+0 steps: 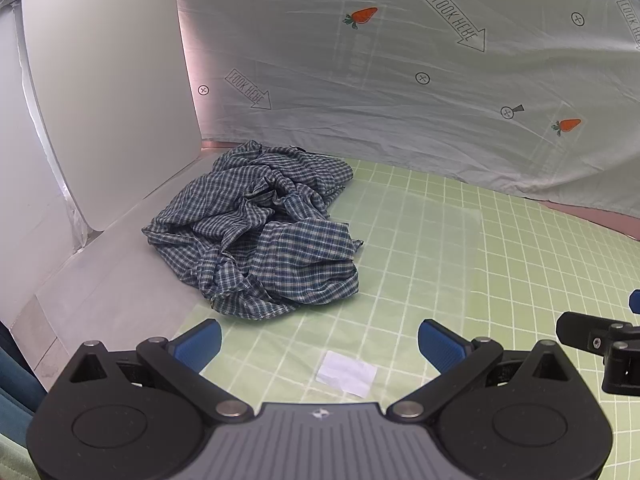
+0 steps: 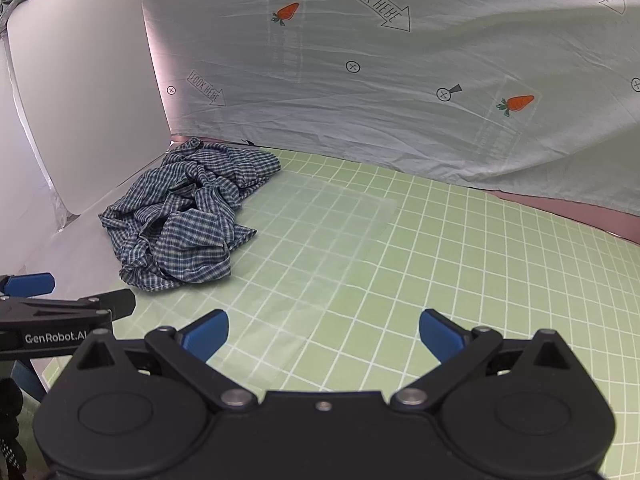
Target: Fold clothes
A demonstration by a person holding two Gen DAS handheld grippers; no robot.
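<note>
Green grid mat (image 2: 440, 280), carrot-print sheet (image 2: 400, 120) (bkgd), white panel (image 1: 108, 100)

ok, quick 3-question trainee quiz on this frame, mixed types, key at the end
1. True or false: the checked shirt lies neatly folded.
2. Multiple choice: where does the shirt lie relative to the left tool? A) ahead and slightly left, near the white panel; B) between its fingers; C) ahead to the right, under the carrot print.
3. Fill in: both the left tool and the right tool have their jaws ____ and hold nothing.

Key: 1 false, it is a crumpled heap; 2 A; 3 open.
</note>
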